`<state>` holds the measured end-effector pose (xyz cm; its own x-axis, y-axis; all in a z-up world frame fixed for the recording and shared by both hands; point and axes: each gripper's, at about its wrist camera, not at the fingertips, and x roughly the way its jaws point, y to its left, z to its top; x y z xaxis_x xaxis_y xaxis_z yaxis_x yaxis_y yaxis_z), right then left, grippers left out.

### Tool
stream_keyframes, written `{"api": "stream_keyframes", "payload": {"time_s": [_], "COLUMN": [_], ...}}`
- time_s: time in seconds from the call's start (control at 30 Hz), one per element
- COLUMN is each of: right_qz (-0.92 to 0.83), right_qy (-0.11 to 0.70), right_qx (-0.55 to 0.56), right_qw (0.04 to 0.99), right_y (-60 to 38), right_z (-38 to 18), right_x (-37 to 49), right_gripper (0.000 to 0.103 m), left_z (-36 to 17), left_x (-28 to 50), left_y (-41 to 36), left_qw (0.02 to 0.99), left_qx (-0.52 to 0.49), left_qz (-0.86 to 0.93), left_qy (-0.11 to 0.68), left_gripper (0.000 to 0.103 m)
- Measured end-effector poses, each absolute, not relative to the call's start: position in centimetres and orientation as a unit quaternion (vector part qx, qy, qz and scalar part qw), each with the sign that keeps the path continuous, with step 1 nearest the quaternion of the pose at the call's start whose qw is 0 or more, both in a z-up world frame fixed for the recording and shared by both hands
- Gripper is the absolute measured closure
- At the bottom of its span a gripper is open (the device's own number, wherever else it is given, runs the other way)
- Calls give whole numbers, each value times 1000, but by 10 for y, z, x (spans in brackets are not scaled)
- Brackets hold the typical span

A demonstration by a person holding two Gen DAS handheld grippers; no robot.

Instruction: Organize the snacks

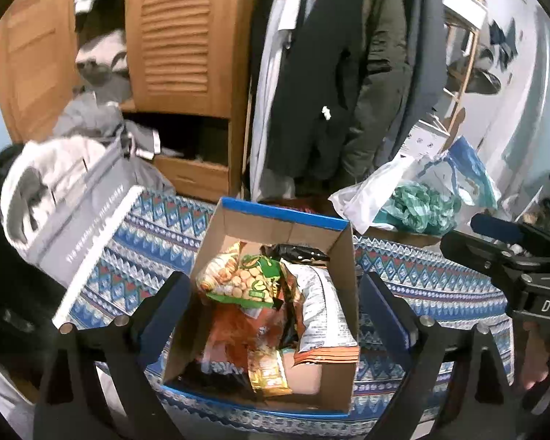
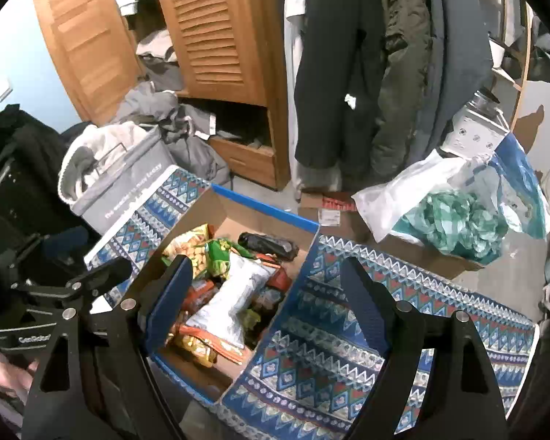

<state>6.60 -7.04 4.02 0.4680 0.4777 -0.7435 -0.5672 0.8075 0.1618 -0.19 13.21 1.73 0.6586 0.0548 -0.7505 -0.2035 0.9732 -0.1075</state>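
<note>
2 grippers hang above 1 cardboard box (image 1: pixel 343 245), both with jaws spread wide and nothing between them: the left gripper (image 1: pixel 275 315) frames the box from directly above, the right gripper (image 2: pixel 264 289) sits over the box's right wall and the patterned cloth (image 2: pixel 322 348) beside it. No earlier view is at hand, so the step is a judgement: the snacks look already gathered into the box, and both hands seem to be between placements, either finished or about to tidy the pile. The box rests on the patterned cloth, and I cannot tell whether a bed or a bench lies under it. Inside I count roughly 6 packets, loosely heaped: 1 cracker bag (image 1: pixel 231 275) at the back left, 1 green packet (image 1: pixel 264 275) against it, 1 white bag (image 1: pixel 322 308) lying printed side up on the right, 1 dark packet (image 1: pixel 300 253) at the far wall, 1 orange packet (image 1: pixel 234 333) in the middle, 1 gold packet (image 1: pixel 267 374) near the front. More may hide beneath. A next move, if any, calls for lowering 1 gripper straight down onto a packet's edge, since the heap is slack and overlapping.
</note>
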Motion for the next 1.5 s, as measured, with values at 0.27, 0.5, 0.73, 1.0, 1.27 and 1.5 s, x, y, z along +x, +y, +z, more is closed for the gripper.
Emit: {"api": "stream_keyframes", "payload": {"time_s": [0.27,0.5,0.73,1.0,1.27,1.5], "right_qz": [297,282,276,273,270,269], "right_qy": [405,412,419,422,424,423], "right_qx": [-52,-43,-35,-31,-32,-33], "right_qw": [863,865,864,864,864,864], "right_y": [-90,-111,-120,-124,-127,-127], "right_z": [39,32,28,25,24,24], "right_x": [56,61,66,69,71,70], "right_gripper": [20,20,20,20,20,20], "left_z": [24,32,43,54,52,52], "left_x": [-1,2,5,2,4,3], "left_y": [123,110,104,100,97,95], "left_qw": [904,912,914,924,922,921], "left_qx": [-109,-84,-100,-90,-83,-77], "left_qz": [55,65,56,71,74,80], "left_qy": [409,397,388,366,370,374], "left_gripper": [8,8,8,1,1,1]}}
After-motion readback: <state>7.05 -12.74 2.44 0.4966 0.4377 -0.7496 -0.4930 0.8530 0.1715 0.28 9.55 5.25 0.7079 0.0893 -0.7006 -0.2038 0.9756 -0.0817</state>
